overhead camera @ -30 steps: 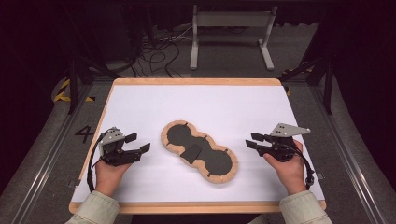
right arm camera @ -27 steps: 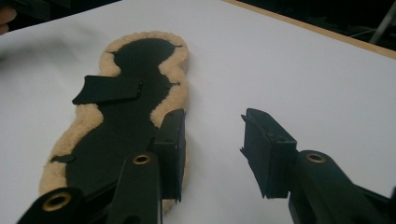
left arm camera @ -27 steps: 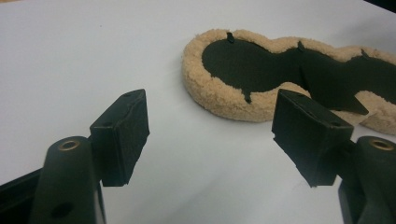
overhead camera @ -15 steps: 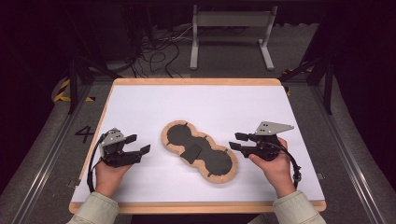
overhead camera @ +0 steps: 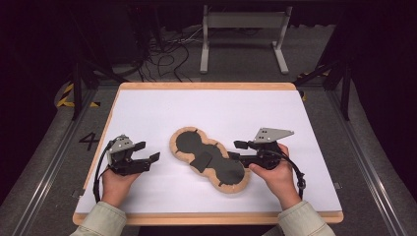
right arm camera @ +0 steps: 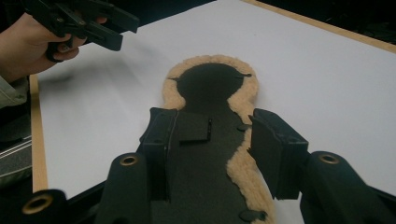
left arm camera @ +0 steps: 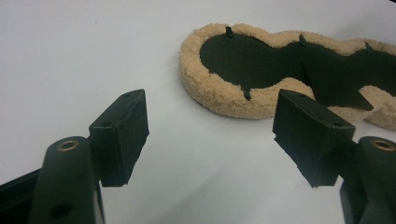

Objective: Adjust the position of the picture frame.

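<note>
Fleece-edged pad (overhead camera: 210, 159) lies flat mid-bench (overhead camera: 211, 105), long axis running diagonally from its far-left lobe to its near-right lobe. Right tool (overhead camera: 235, 150), jaws apart, straddles the pad's near-right lobe edge and is the nearer. Left tool (overhead camera: 147, 152), jaws apart and empty, sits well left of the pad, pointing toward it.

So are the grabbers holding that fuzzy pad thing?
No, nothing is held. The left gripper is open beside the fuzzy pad, apart from it. The right gripper is open too, its fingers either side of the pad's edge.
</note>
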A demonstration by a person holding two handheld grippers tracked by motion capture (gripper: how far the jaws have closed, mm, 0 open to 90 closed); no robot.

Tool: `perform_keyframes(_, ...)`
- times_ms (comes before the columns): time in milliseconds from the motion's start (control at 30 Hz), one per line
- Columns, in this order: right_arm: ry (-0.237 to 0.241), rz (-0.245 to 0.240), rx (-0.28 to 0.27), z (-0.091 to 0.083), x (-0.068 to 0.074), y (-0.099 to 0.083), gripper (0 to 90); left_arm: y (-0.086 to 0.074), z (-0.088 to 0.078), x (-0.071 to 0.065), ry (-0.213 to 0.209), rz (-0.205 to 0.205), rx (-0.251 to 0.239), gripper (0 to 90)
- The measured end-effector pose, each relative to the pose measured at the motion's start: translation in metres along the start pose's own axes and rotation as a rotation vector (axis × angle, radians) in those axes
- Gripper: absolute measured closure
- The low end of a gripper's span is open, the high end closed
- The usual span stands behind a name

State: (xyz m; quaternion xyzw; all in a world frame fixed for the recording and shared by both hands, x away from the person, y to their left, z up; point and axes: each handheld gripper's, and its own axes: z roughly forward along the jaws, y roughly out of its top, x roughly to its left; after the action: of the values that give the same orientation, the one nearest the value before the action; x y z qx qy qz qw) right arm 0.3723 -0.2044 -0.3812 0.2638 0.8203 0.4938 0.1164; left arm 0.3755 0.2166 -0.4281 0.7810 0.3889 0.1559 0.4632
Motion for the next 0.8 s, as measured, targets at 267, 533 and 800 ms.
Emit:
perform_keyframes(267, 0.052, -0.003, 0.048, 0.013, 0.010, 0.011, 80.8, 0.001, 0.004, -0.002, -0.004, 0.013, 0.015, 27.4)
perform_keyframes(533, 0.088, -0.002, 0.093, 0.023, 0.014, 0.011, 90.0, 0.000, 0.002, -0.002, 0.008, 0.025, 0.015, 27.3)
perform_keyframes(800, 0.096, -0.018, 0.158, 0.041, 0.023, 0.007, 90.0, -0.001, 0.002, -0.003, 0.002, 0.014, 0.026, 27.3)
